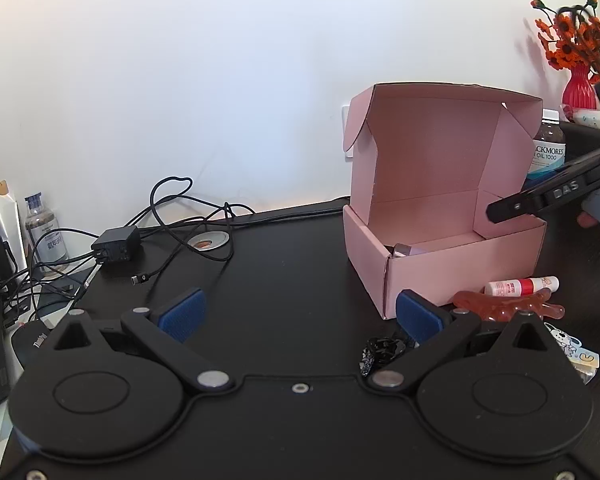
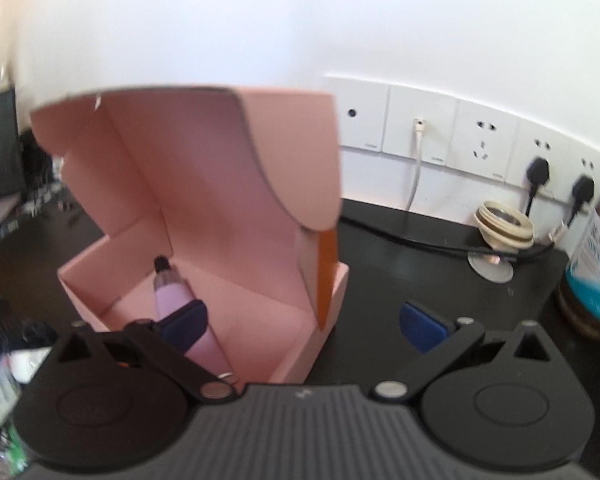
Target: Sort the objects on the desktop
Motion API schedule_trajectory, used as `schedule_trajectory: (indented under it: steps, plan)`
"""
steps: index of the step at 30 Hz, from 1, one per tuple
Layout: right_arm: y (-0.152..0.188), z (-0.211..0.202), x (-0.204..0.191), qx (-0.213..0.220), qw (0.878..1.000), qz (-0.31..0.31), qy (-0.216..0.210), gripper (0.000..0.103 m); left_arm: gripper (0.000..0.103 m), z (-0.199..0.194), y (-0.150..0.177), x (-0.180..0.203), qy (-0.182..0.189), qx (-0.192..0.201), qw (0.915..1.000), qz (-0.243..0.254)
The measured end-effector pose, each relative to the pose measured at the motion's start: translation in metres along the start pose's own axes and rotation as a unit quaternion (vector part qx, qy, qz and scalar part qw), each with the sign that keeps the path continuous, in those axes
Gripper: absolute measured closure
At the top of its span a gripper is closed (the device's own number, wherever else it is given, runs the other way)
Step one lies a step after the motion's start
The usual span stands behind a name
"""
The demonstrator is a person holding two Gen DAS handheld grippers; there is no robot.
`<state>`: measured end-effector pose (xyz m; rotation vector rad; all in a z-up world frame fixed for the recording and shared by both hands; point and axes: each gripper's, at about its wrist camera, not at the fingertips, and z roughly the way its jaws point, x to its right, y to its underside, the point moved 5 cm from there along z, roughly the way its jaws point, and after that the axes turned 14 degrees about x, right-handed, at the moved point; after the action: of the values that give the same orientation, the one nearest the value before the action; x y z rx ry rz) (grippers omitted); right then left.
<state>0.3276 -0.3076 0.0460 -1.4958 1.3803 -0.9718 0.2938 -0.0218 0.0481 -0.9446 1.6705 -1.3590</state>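
An open pink cardboard box (image 1: 440, 220) stands on the black desk with its lid up. Inside lies a lilac pen-shaped device (image 2: 172, 292), also glimpsed in the left wrist view as a lilac end (image 1: 404, 249). My right gripper (image 2: 304, 326) is open and straddles the box's right wall, left finger over the box interior and right finger outside. One of its fingers (image 1: 512, 206) reaches over the box rim. My left gripper (image 1: 300, 316) is open and empty, low over the desk in front of the box. A red-and-white tube (image 1: 520, 285), an orange translucent piece (image 1: 508, 304) and a black crumpled item (image 1: 380, 350) lie by its right finger.
A black charger (image 1: 116, 246) with tangled cables sits at the back left, near a small bottle (image 1: 44, 224). A brown supplement bottle (image 1: 548, 144) and a red vase of orange flowers (image 1: 576, 88) stand behind the box. Wall sockets (image 2: 460, 140) and a cream threaded lid (image 2: 504, 226) are at the back right.
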Motion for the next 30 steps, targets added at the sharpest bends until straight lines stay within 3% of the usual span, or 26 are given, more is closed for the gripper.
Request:
schedule_trajectory:
  steps: [5,13,20,27,30]
  plan:
    - [0.010,-0.021,-0.002,0.007,0.999,0.029,-0.029,0.001,0.000,0.000,0.000,0.001,0.001,0.000,1.0000,0.000]
    - [0.032,-0.077,-0.012,0.035,0.998,0.019,-0.041,0.001,0.000,0.000,0.000,0.002,0.001,-0.001,1.0000,0.004]
    - [0.046,-0.102,-0.002,0.044,0.999,0.008,-0.011,0.001,0.000,0.000,0.001,0.004,-0.003,-0.002,0.9999,0.010]
    - [0.054,-0.109,0.024,0.053,0.991,0.083,0.087,0.001,0.000,0.002,0.001,0.003,-0.007,-0.007,0.9999,0.010]
    - [0.056,-0.108,0.023,0.051,0.990,0.084,0.101,0.001,0.000,0.002,0.002,0.003,-0.010,-0.010,0.9999,0.010]
